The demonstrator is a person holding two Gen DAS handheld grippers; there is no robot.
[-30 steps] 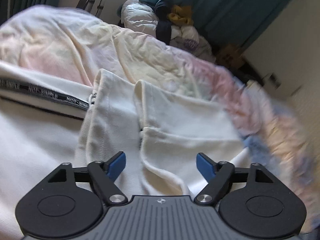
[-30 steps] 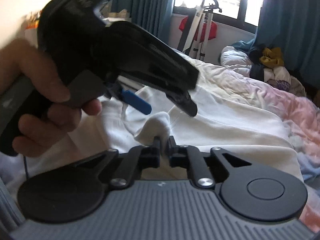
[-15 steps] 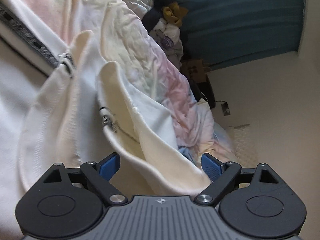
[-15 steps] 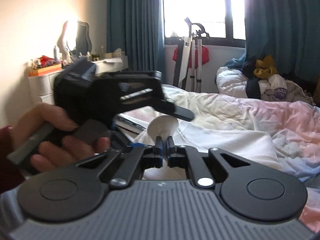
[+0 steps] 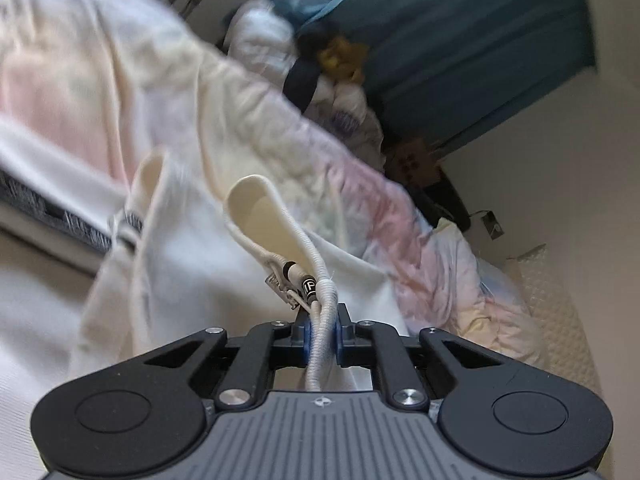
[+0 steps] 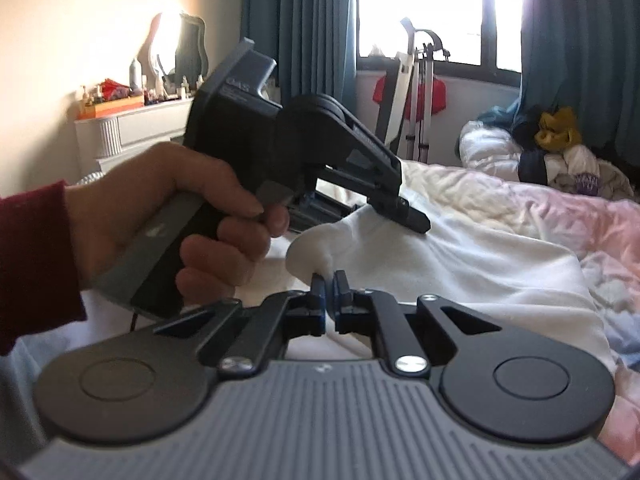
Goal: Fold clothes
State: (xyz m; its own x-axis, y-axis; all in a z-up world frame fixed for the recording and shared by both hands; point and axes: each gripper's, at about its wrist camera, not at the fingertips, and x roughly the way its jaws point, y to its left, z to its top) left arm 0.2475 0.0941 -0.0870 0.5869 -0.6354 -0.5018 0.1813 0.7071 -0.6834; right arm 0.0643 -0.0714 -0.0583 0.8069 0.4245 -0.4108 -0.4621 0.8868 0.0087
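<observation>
A white zip-up garment (image 5: 192, 264) lies on the bed, with a black lettered band at its left. My left gripper (image 5: 321, 330) is shut on the garment's ribbed hem edge beside the zipper pull (image 5: 298, 278). In the right wrist view my right gripper (image 6: 329, 294) is shut on a raised fold of the same white garment (image 6: 460, 256). The left gripper (image 6: 404, 210) shows there too, held in a hand just above and left of my right one, its tips on the cloth.
A pastel quilt (image 5: 352, 184) covers the bed. A pile of clothes (image 6: 556, 148) lies at the far end by teal curtains (image 6: 580, 40). A drying rack (image 6: 416, 80) stands under the window. A white dresser (image 6: 132, 128) with bottles lines the left wall.
My left gripper has closed from wide open onto the garment's hem by the zipper. My right gripper has stayed shut on its fold. The left hand tool shifted right in the right wrist view.
</observation>
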